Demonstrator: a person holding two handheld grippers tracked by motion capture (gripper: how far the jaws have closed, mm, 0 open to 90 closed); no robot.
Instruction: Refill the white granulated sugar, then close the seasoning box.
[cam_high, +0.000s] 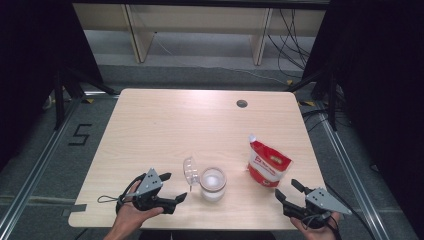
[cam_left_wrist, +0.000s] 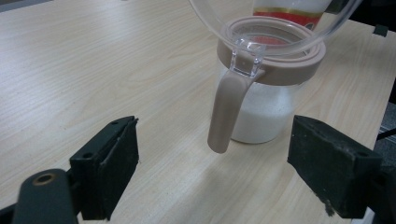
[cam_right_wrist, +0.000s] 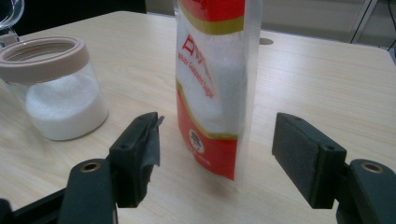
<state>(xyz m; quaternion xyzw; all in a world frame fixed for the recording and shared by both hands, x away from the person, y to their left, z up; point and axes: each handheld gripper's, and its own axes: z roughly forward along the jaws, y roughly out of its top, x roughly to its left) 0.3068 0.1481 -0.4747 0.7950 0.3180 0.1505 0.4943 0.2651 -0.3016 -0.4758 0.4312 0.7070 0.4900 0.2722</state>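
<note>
Pouch (cam_right_wrist: 212, 88) upright just beyond right tongs (cam_right_wrist: 215, 158)

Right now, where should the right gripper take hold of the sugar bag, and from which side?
Probably its middle, from the near table edge. The sugar bag stands upright and is narrow there, with the open right gripper already facing it, jaws on either side, not touching.
</note>
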